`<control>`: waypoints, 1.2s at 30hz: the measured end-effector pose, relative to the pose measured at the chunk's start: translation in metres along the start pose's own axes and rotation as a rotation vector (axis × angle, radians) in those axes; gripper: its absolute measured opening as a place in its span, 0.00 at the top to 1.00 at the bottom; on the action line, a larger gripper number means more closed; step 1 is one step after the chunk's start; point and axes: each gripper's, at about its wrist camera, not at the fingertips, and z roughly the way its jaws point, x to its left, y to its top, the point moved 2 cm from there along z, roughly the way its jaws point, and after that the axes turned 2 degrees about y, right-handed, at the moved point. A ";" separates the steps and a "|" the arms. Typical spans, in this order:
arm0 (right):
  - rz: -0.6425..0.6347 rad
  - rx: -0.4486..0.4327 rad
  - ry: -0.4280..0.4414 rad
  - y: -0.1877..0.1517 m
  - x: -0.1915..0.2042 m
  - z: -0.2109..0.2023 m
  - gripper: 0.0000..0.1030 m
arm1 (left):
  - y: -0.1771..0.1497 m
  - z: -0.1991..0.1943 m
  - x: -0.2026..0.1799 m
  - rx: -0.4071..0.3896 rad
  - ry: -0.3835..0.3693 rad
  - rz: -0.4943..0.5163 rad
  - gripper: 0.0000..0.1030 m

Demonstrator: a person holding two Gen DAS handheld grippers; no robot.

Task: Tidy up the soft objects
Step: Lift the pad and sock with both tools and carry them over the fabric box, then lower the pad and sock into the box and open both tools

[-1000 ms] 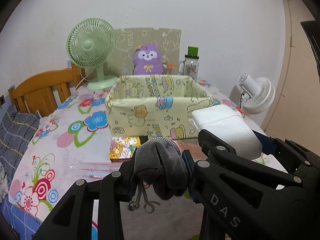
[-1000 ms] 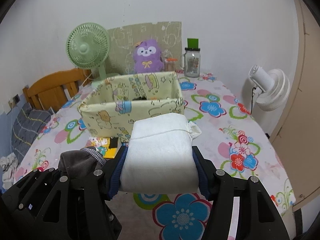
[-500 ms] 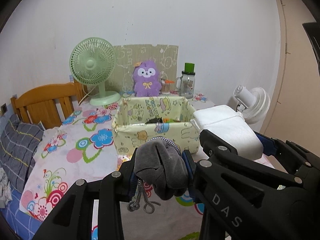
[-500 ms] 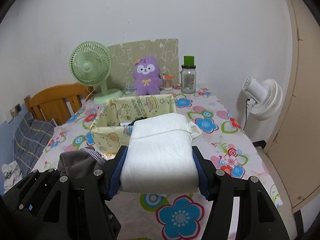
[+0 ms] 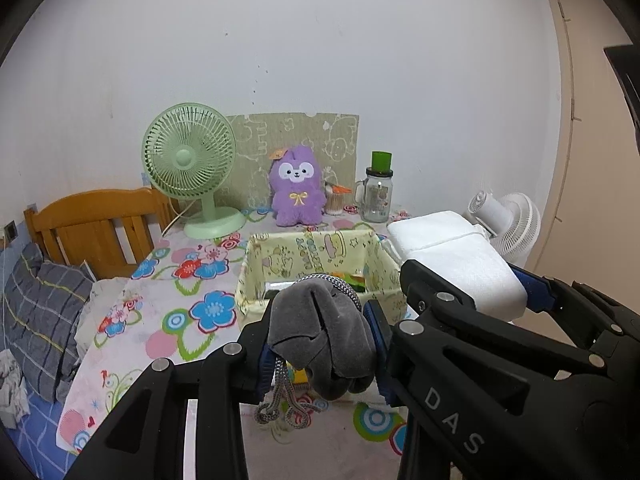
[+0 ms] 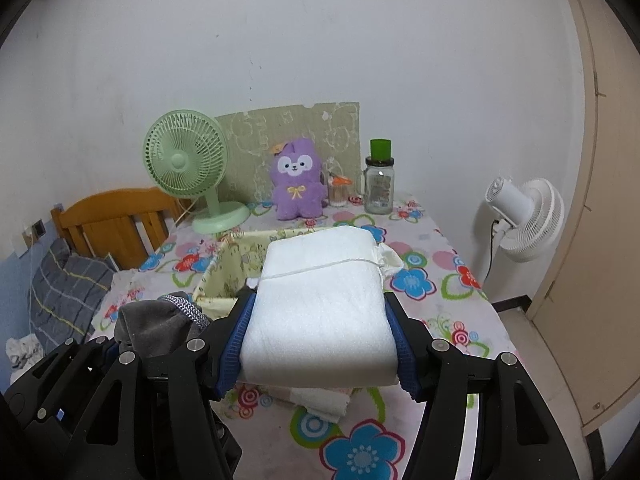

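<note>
The left hand-held gripper (image 5: 322, 344) is pinching a bunched grey pouch (image 5: 320, 336), its braided cord dangling in loops just under the pads. Right beside it, the right hand-held gripper (image 6: 320, 322) is clamped on a folded white pad (image 6: 320, 312) that bulges out well ahead of its fingertips, long axis running away from the gripper toward the far wall.

Just ahead of and below both, on the flower-print table (image 6: 448, 280), sits the yellow cartoon-print fabric bin (image 5: 312, 256), open at the top, with a few things already inside (I can't make out what they are). Both loads hang above its near rim, and the pouch looks the closer of the two to the opening; the pad lines up more with the bin's right-hand wall. So the coming move, as I judge it, is forward and down into the bin.

Farther out beyond the bin stand a green fan (image 5: 188, 168), a purple plush toy (image 5: 298, 188) and a jar with a green lid (image 5: 378, 192).
</note>
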 end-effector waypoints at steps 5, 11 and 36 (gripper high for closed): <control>-0.003 -0.012 0.002 0.013 0.000 0.006 0.37 | 0.011 0.005 0.001 -0.012 0.002 0.000 0.61; -0.009 -0.001 0.007 0.024 0.002 0.024 0.37 | 0.021 0.021 0.005 -0.002 0.007 -0.006 0.61; 0.000 0.086 0.032 0.053 0.008 0.143 0.37 | 0.046 0.128 0.030 0.090 0.028 0.008 0.60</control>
